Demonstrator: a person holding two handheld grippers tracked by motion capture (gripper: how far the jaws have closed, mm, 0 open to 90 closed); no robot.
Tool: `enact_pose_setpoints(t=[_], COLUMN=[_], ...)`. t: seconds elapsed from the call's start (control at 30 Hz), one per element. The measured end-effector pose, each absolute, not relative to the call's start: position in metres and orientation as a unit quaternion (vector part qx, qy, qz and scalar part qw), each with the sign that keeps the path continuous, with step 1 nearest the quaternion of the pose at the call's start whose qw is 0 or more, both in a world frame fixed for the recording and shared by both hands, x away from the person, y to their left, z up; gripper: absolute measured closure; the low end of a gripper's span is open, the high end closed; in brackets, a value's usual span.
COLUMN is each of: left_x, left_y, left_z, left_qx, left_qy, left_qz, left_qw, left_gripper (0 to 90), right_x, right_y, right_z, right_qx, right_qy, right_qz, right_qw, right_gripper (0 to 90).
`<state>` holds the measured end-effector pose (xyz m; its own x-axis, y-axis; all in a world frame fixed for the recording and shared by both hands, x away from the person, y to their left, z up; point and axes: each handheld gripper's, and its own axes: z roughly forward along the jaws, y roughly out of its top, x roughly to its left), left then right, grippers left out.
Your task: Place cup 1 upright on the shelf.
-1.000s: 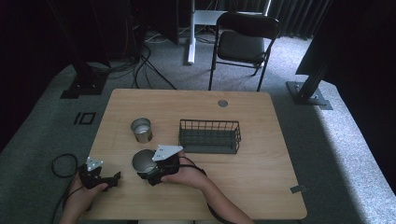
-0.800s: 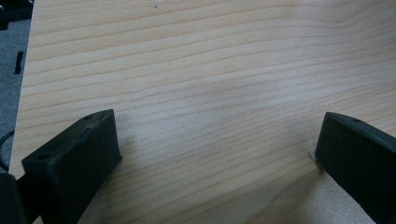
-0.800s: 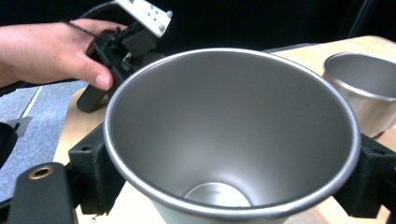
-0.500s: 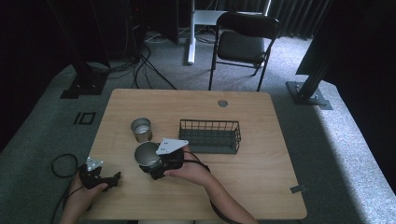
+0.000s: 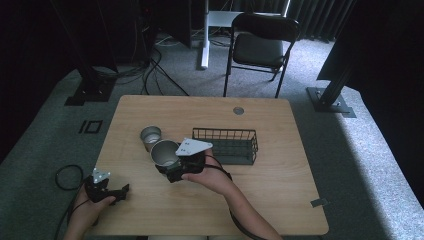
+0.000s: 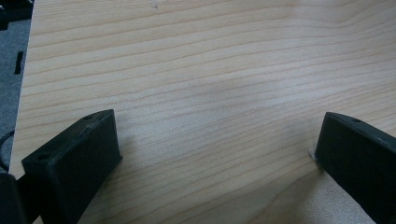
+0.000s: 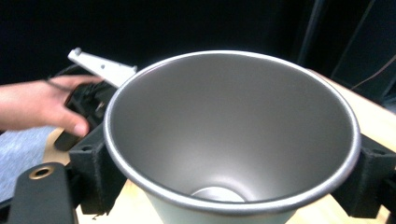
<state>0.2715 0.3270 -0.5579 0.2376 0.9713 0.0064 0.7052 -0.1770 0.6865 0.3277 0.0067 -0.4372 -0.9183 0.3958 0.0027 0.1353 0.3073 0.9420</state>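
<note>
My right gripper is shut on a steel cup and holds it above the table, mouth tilted up. In the right gripper view the cup sits between the two black fingers, its inside empty. A second, smaller steel cup stands upright on the table just beyond and left of the held one. My left gripper rests near the table's front left corner. Its jaws stand wide apart over bare wood, and the left gripper has nothing between them.
A black wire basket stands right of the cups, close to my right hand. The wooden table has a round grommet at its far edge. A folding chair stands beyond. The person's left hand appears behind the held cup.
My right gripper has carried the steel cup up and away from the front edge, toward the smaller cup and the basket. The left gripper has stayed put.
</note>
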Motion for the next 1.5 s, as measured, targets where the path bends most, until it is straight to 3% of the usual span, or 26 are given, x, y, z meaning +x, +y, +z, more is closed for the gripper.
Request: enact_pose_setpoints(t=[0.57,0.9,1.5], left_x=[0.272,0.272,0.271], left_y=[0.327,0.327,0.327], left_z=[-0.558,-0.558,-0.558], left_qx=[0.732,0.732,0.732], left_qy=[0.573,0.573,0.573], left_qz=[0.23,0.23,0.23], left_qw=[0.289,0.289,0.289], left_gripper=[0.4,0.4,0.4], right_x=[0.344,0.36,0.377], right_y=[-0.031,-0.077,-0.129], right_z=[-0.407,-0.392,-0.41], right_qx=[0.207,0.255,0.359], right_qy=[0.771,0.743,0.707], right_qz=[0.576,0.574,0.529], right_qw=[0.176,0.23,0.303], right_gripper=[13.1,13.1,13.1])
